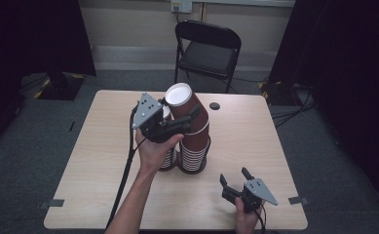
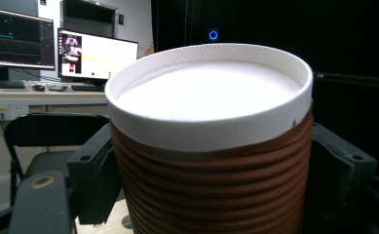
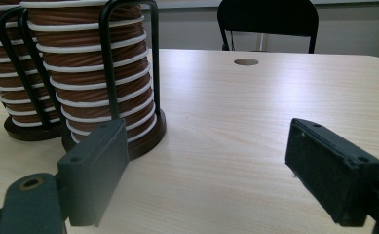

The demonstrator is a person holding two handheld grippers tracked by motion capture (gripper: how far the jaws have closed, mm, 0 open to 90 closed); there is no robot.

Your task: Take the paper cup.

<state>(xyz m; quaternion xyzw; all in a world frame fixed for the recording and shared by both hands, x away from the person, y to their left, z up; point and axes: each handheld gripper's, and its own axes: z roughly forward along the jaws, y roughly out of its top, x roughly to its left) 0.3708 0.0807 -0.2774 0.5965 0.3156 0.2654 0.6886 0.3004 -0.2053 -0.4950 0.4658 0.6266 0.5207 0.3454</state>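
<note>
High view: a brown ribbed paper cup with a white rim (image 1: 184,105) tilts above the taller cup stack in its black wire holder (image 1: 194,151), clamped in the left tongs (image 1: 189,119). Left gripper view: no lettering on the cup (image 2: 211,146); its base is cut off. The right tongs (image 1: 236,178) gape wide, holding nothing, low over the pale wooden tabletop (image 1: 255,141). Monitor (image 2: 97,53) text is too blurred to read.

Left hand-held gripper (image 1: 193,116) grips a tilted brown cup (image 1: 187,105) above the stacks (image 1: 194,153).
</note>
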